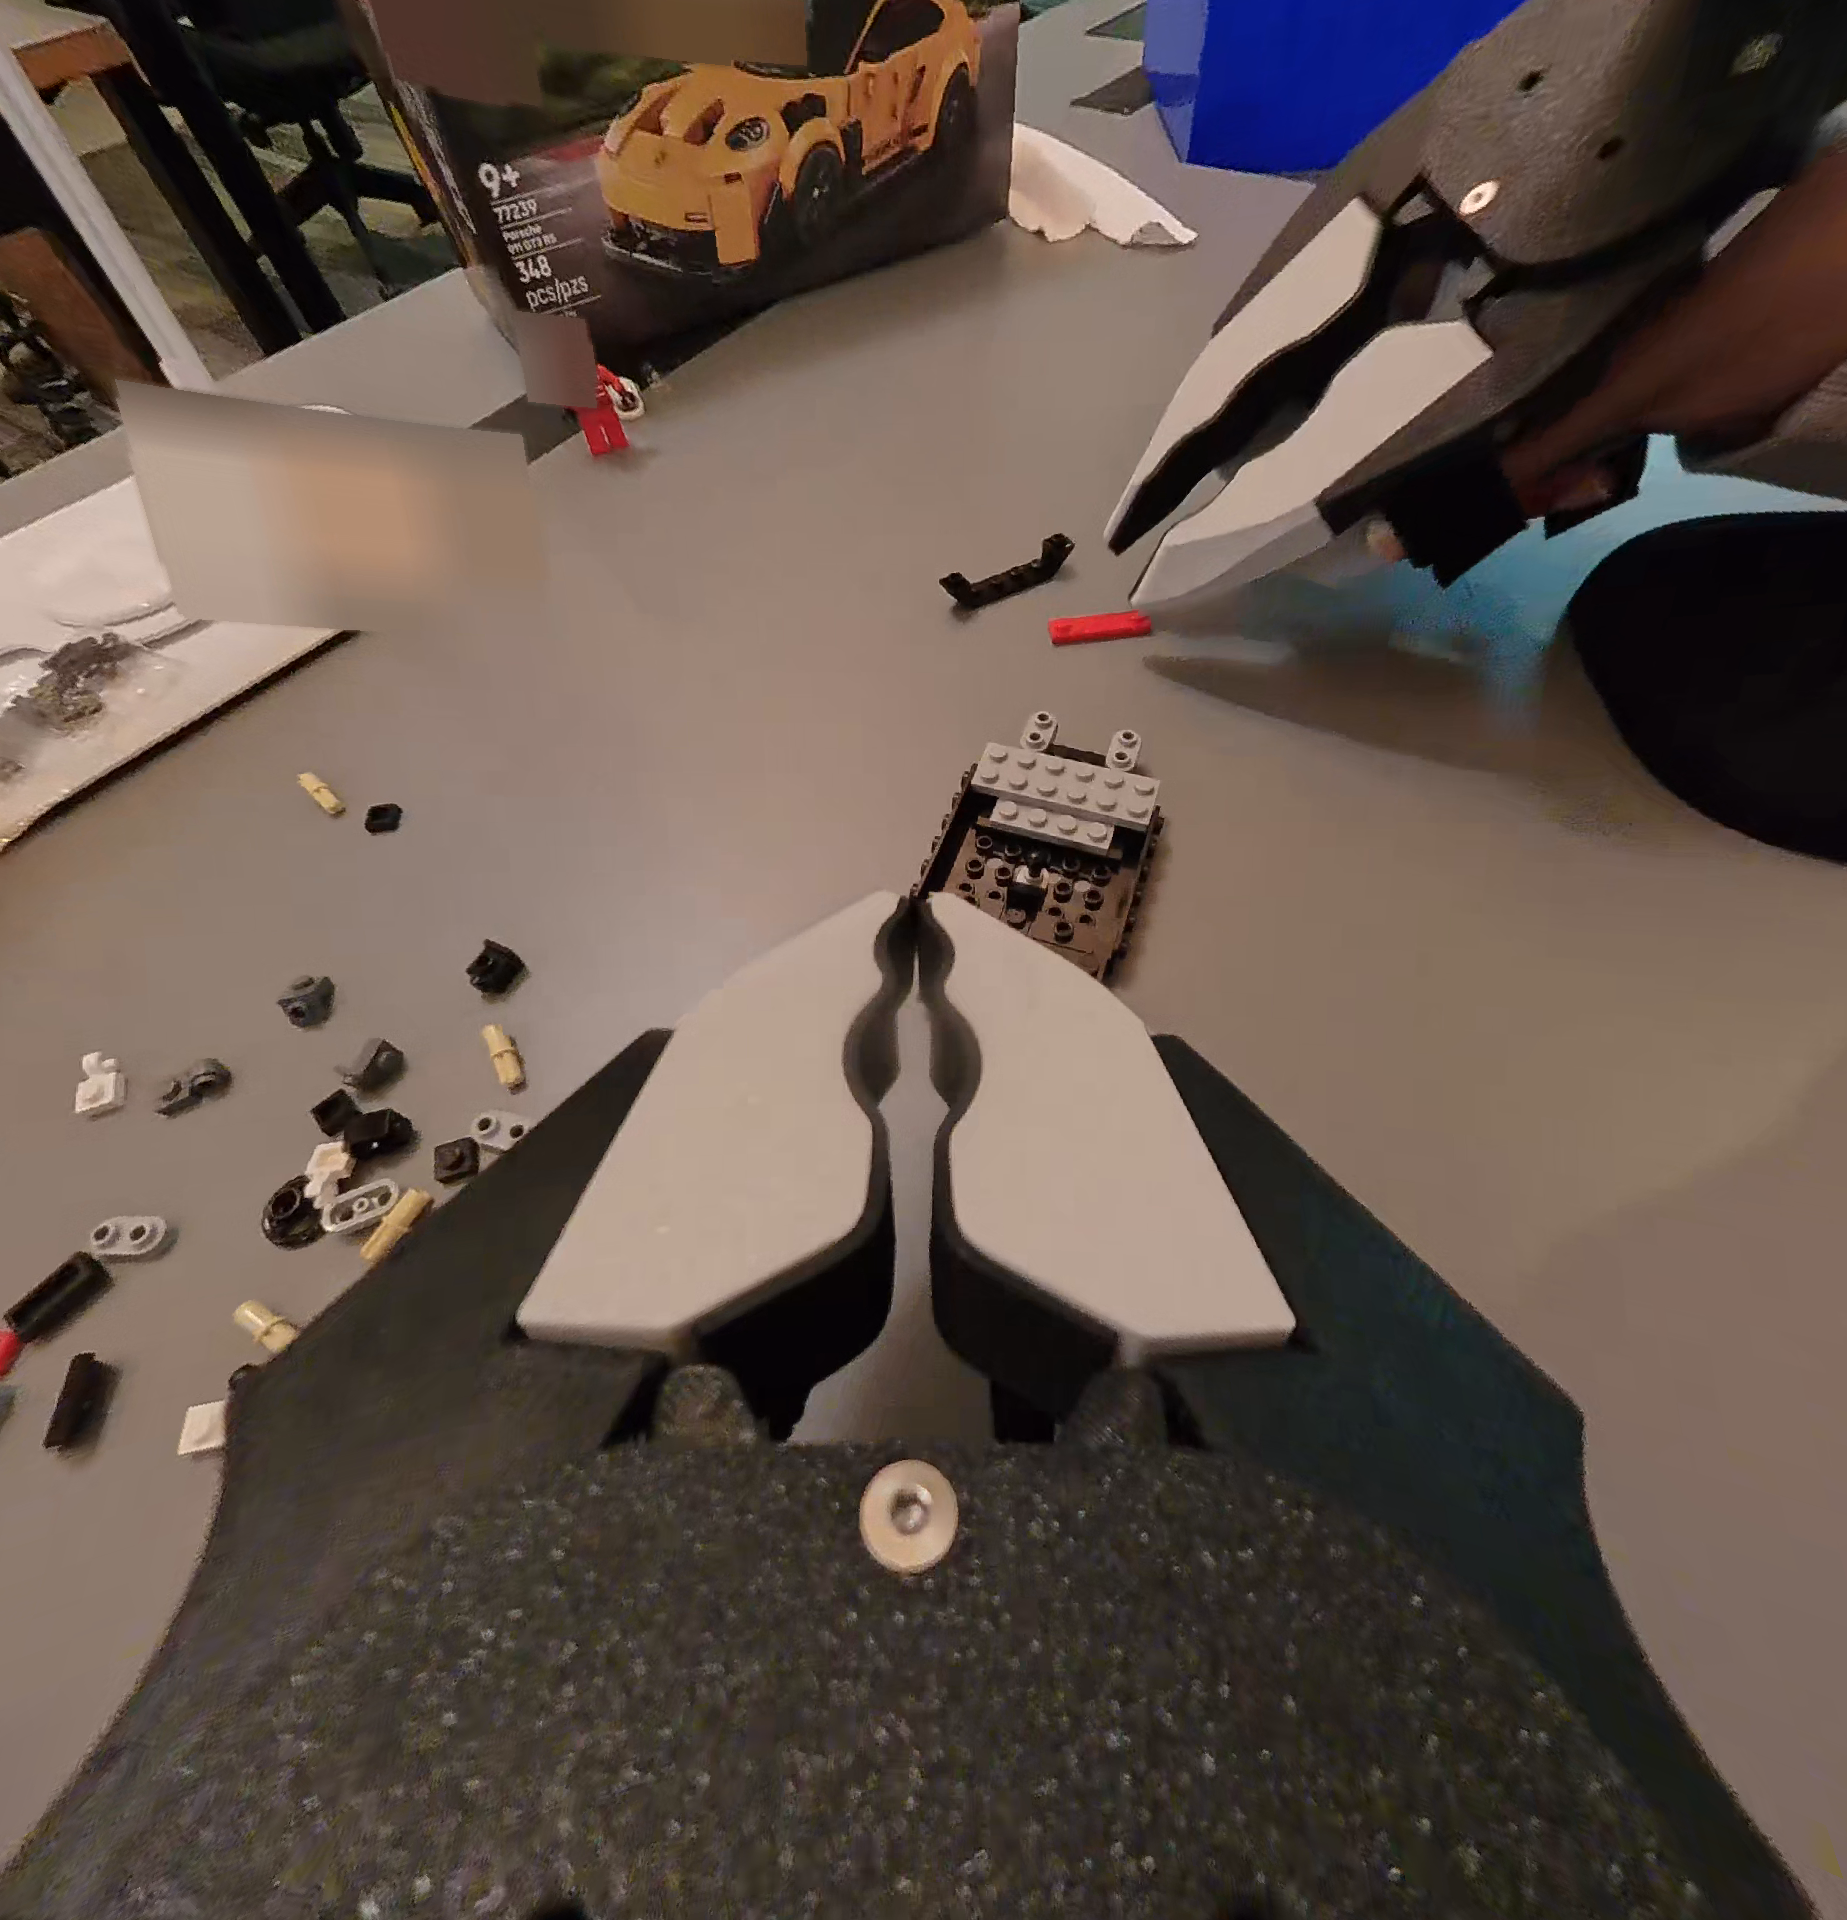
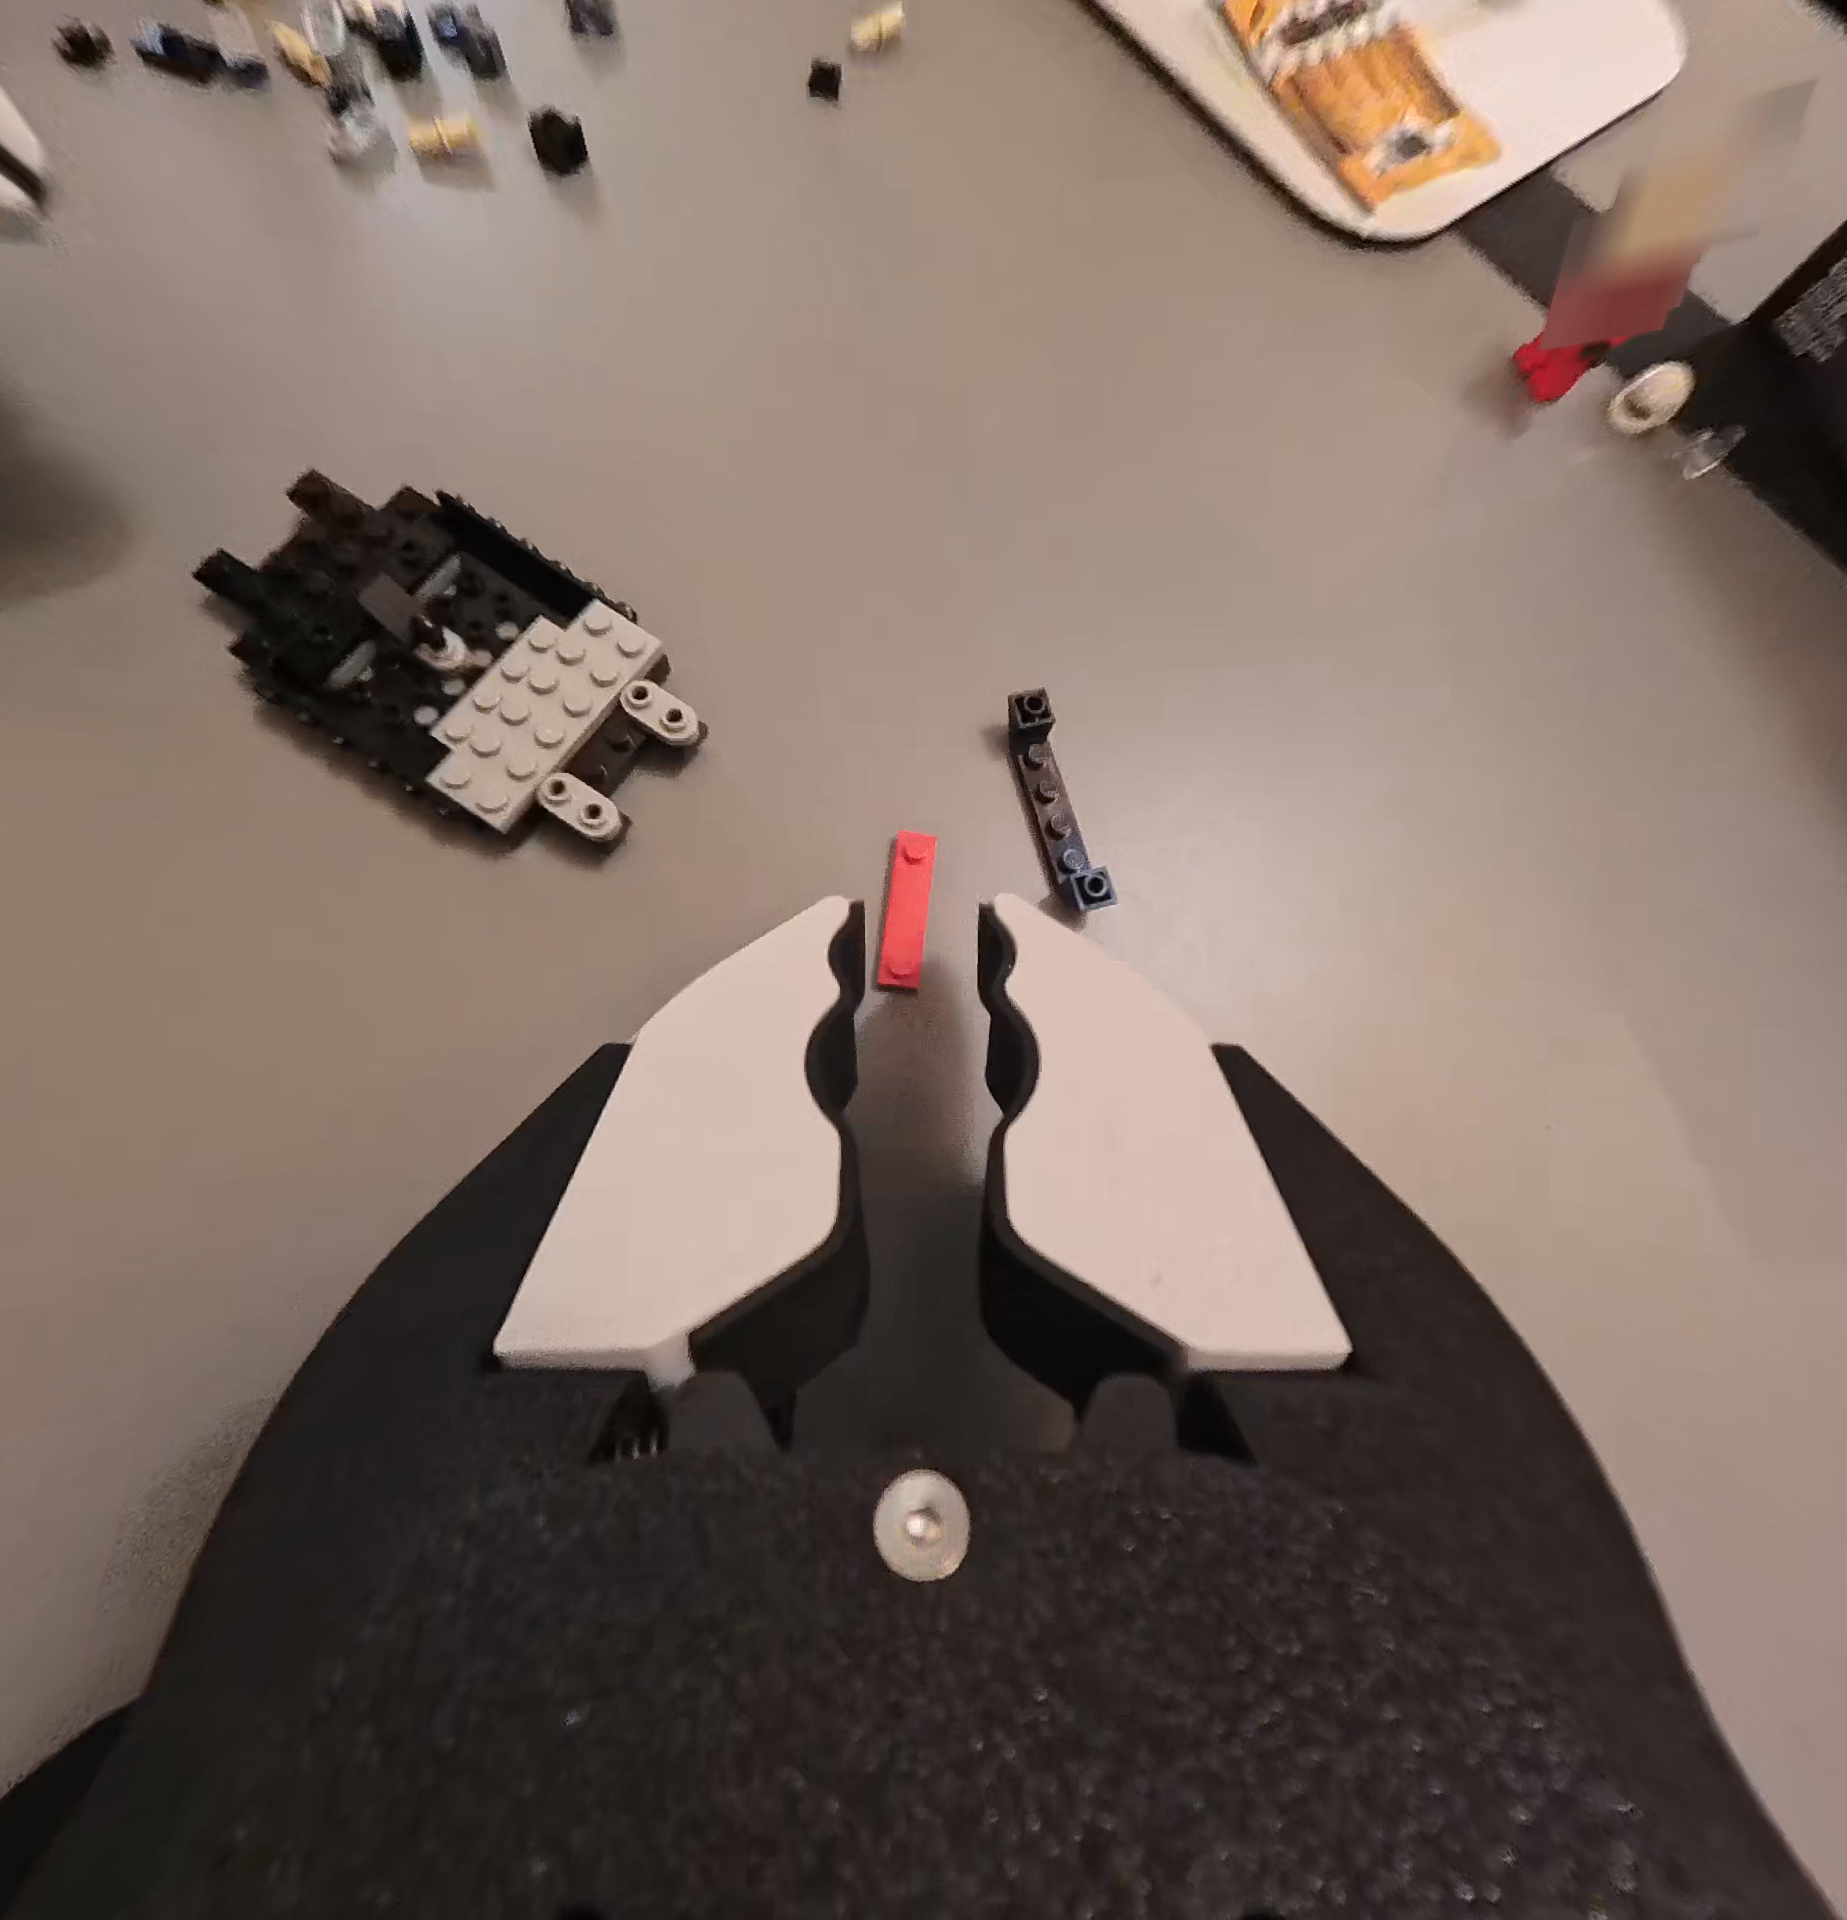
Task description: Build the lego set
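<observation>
Two grippers: right gripper (image 2: 919, 914) jaws spread around red plate (image 2: 907, 914); left gripper (image 1: 916, 912) jaws pressed together, angled down.

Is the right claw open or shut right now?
Open. The right claw shows a clear gap between its fingertips, with the red plate lying flat on the table between them, ungripped.

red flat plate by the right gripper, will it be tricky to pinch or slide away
The red plate lies flat and thin on the smooth table, so it probably slides if nudged. Likely stiff and light. The open right gripper may struggle to grip its low edges.
</observation>
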### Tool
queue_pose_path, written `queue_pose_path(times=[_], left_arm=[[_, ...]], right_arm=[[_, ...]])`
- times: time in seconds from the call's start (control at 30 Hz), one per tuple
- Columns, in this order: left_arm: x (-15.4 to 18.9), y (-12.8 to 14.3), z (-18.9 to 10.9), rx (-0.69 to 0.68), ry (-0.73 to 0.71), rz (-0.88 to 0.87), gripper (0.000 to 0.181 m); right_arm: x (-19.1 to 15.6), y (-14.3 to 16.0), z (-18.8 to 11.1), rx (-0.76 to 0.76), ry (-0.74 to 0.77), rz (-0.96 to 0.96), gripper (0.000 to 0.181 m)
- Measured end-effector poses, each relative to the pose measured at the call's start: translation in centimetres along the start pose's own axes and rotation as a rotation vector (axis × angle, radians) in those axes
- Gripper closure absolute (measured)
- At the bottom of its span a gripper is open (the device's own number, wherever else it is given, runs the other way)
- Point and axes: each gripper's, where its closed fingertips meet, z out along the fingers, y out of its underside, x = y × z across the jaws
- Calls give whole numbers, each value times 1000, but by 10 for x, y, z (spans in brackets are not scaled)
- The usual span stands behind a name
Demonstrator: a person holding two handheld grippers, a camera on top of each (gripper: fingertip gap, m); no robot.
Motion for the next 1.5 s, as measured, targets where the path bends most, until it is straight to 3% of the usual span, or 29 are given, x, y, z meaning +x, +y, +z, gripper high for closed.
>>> queue_pose_path(times=[0.13,0.23,0.37,0.47,0.57,0.87,1.5], left_arm=[[7,-2,-1,11,35,8,178],[10,-2,-2,21,45,28,177],[10,-2,-3,31,70,3,177],[10,-1,-3,36,79,9,176],[10,2,-2,29,88,8,176],[8,2,-2,29,91,3,175],[15,6,1,12,123,6,175]], right_arm=[[-3,9,12,-99,-58,13,160],[-7,6,15,-105,-81,13,172],[-4,3,17,-113,-81,-36,174],[7,-15,12,-45,-91,-96,174],[23,-23,15,-81,-108,-148,174],[28,-9,30,-230,-166,-227,174],[33,-10,32,-248,-192,-227,171]])
